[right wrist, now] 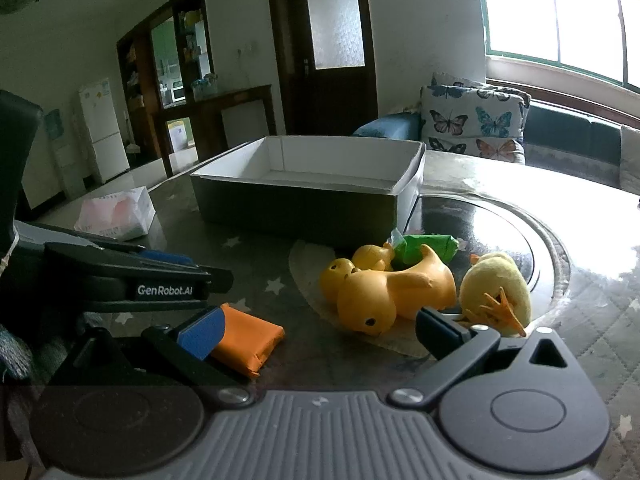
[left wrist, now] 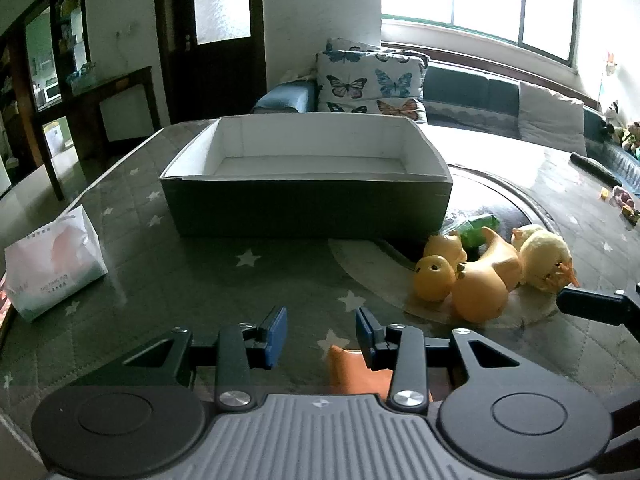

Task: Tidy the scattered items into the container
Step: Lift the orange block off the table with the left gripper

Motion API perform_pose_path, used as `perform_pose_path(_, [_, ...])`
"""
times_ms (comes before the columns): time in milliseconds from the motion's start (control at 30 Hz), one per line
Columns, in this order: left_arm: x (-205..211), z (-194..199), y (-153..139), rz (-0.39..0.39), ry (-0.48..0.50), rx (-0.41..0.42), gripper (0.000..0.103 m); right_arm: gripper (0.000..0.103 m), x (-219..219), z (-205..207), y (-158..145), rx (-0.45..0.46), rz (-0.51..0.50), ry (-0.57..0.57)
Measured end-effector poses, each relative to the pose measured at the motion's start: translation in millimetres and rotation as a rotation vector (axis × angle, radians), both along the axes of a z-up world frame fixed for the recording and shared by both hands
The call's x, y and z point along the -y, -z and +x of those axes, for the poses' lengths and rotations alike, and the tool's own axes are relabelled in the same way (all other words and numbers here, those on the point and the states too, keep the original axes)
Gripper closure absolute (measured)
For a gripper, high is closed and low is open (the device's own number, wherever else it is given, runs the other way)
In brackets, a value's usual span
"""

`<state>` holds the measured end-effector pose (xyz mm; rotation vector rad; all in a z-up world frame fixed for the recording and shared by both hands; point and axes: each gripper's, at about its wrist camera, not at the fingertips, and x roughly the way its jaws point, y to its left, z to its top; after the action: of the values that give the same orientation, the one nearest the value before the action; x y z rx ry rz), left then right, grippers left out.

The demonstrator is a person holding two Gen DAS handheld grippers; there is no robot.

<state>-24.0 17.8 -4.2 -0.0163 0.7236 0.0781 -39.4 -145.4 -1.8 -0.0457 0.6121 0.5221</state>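
On the table (left wrist: 280, 276), both open, empty hand-held grippers (left wrist: 321, 336) (right wrist: 316, 330) partly hide the orange packet (right wrist: 250, 340).

Box (left wrist: 306, 204) sitting mid-table, ducks (left wrist: 480, 280) bunched off its front right corner, tissue pack (left wrist: 52, 268) way over left, packet (right wrist: 248, 338) nearest.

I count one open cardboard box (left wrist: 306, 204), dark outside and white inside. Three yellow rubber ducks: one large (right wrist: 394, 290) and two small (right wrist: 336, 276) (right wrist: 372, 257). One fuzzy yellow plush chick (right wrist: 496, 286). One flat orange packet (right wrist: 248, 338). One crumpled green wrapper (right wrist: 430, 246). One white-and-pink soft tissue pack (left wrist: 52, 264). Two butterfly-print cushions (left wrist: 370, 82), stacked. Two grippers of mine, left (left wrist: 321, 336) and right (right wrist: 316, 330).
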Motion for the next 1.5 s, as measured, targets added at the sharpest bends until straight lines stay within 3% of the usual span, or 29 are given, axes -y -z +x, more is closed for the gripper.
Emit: perform_pose_path(1500, [-16.7,-2.0,10.1,-0.064,-0.003,-0.053,0.063,0.002,-17.4,0.3,12.5,-0.037,-0.027,-0.076])
